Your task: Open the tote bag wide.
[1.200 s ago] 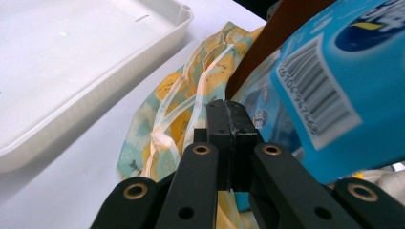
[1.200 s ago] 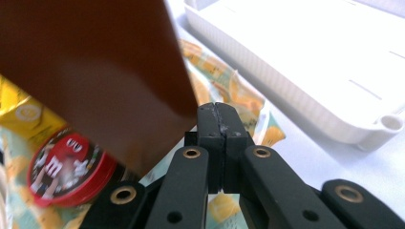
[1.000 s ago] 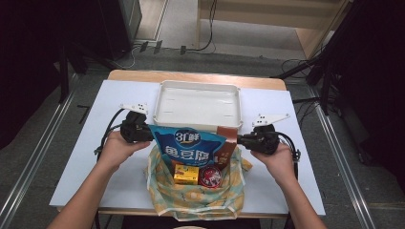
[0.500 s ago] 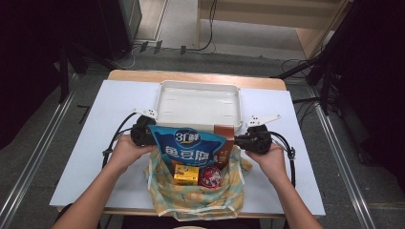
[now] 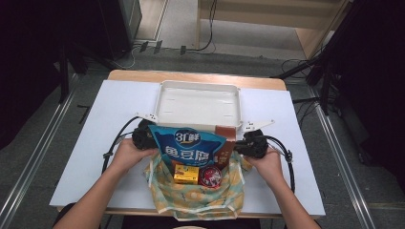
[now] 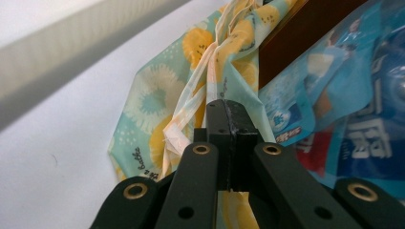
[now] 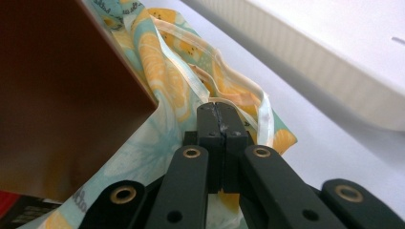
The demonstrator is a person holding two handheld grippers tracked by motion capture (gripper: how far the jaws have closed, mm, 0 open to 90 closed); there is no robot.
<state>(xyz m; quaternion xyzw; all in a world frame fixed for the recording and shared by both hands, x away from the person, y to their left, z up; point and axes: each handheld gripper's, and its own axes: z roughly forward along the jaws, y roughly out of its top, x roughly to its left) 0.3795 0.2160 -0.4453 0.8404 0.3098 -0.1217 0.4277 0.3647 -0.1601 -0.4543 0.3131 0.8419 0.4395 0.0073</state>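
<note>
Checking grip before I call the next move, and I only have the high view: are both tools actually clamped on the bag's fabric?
Observer: Yes. The left tool is shut on a gathered fold of the fabric bag.
Operator: And the right one?
Observer: The right tool is shut on the bag's edge hem, beside the brown box.
Operator: What's behind it?
Observer: The ribbed side wall of the white tray, standing apart from the fabric.

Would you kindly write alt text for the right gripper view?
The right gripper, jaws shut, pinches the lemon-print cloth bag's rim on a white table. A brown box fills the left; a white tray sits beyond.
</note>
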